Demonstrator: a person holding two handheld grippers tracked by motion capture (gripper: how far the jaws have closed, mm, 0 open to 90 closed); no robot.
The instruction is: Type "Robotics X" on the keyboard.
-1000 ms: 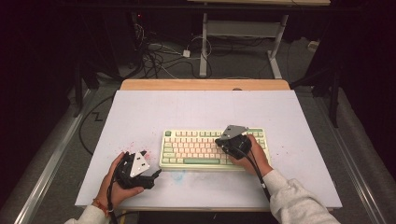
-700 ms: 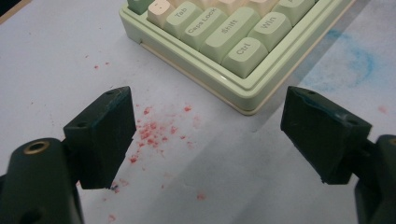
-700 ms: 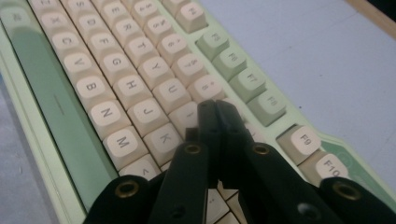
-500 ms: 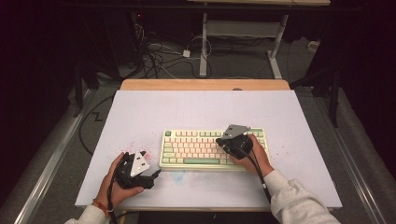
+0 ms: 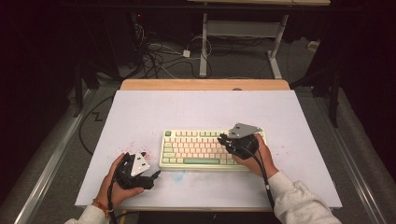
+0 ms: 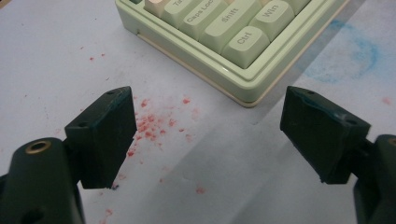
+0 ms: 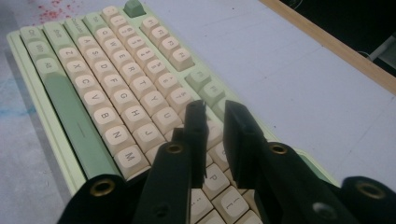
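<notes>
A pale green keyboard (image 5: 201, 149) with cream keys lies on the white table top, near the front. My right gripper (image 5: 222, 138) hovers low over the keyboard's right half, pointing left along the key rows. Its jaws (image 7: 215, 109) have just been opening and stand a narrow gap apart with nothing between them. My left gripper (image 5: 152, 176) rests on the table just left of the keyboard's front left corner (image 6: 247, 95), aimed at it. It (image 6: 205, 105) is open wide and holds nothing.
Red specks (image 6: 149, 126) and a blue smudge (image 6: 345, 56) mark the white surface (image 5: 187, 107) near the keyboard's front. A wooden strip (image 5: 205, 84) edges the far side. Cables (image 5: 159, 56) and desk legs stand on the floor beyond.
</notes>
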